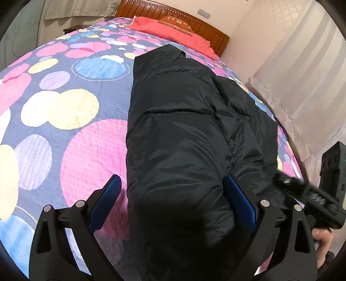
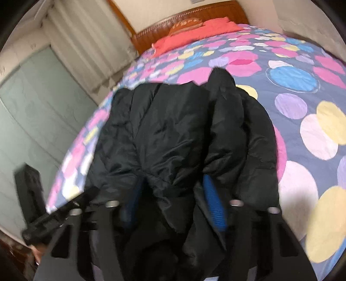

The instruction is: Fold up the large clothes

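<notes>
At the bottom of the left wrist view the left gripper (image 1: pixel 172 194) stands with its blue pads (image 1: pixel 239 203) wide apart; the near end of the black padded jacket (image 1: pixel 183 129) lies between them, and neither pad presses on it; at the lower right of this frame the other gripper body and a hand (image 1: pixel 322 237) show; in the right wrist view, which is blurred, the right gripper (image 2: pixel 173 194) has its blue pads (image 2: pixel 214 203) partly closed, with a bunched fold of the jacket (image 2: pixel 164 134) between them; whether the pads really pinch the cloth I cannot tell; the jacket stretches from both grippers up the middle of the frame over the dotted bedspread (image 1: pixel 71 108); farther, a red pillow (image 1: pixel 173 32) lies at the top, against the wooden headboard (image 1: pixel 194 17)
</notes>
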Motion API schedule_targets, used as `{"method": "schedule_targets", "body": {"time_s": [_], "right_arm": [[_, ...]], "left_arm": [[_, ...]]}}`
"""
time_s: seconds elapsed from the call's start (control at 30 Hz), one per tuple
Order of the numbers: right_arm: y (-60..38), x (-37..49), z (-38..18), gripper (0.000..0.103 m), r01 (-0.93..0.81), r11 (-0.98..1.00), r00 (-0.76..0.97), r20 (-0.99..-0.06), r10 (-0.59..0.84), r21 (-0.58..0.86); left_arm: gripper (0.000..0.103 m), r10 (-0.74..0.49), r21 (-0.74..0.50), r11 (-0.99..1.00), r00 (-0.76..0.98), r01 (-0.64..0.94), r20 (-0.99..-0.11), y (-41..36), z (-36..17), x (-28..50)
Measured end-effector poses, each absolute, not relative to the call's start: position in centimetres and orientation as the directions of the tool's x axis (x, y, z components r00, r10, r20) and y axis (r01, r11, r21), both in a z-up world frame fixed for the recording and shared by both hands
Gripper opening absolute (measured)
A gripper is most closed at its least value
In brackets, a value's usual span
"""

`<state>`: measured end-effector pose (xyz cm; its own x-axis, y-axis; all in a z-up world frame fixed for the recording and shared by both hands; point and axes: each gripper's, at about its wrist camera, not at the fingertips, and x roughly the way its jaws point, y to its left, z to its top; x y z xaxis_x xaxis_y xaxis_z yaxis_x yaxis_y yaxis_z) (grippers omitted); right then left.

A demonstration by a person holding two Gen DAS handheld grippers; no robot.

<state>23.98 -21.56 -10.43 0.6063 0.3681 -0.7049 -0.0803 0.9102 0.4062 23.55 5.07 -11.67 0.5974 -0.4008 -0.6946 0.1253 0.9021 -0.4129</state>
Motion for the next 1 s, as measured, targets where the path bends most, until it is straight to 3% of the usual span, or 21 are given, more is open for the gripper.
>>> {"method": "schedule_targets", "body": {"time_s": [0.17,0.53,1.0], "right_arm": [[-21.6,24.4,-11.4,0.038,-0.065,0.933,0.596,-0.737,0.320,0.353],[-23.8,25.6,-14.6,0.037,-0.027,0.909,0.592,-0.726,0.350,0.416],[-24.1,24.1,-13.4,0.046,-0.023,0.892,0.625,-0.689,0.366,0.452]], "left_arm": [[0.095,-0.370,-0.383,0.916,0.621,0.119,-0.691,4.6,-11.3,22.9],[0.097,-0.402,-0.427,0.900,0.557,0.092,-0.727,4.4,-14.7,24.1],[0.097,-0.355,-0.382,0.920,0.587,0.083,-0.728,5.4,-13.7,22.6]]}}
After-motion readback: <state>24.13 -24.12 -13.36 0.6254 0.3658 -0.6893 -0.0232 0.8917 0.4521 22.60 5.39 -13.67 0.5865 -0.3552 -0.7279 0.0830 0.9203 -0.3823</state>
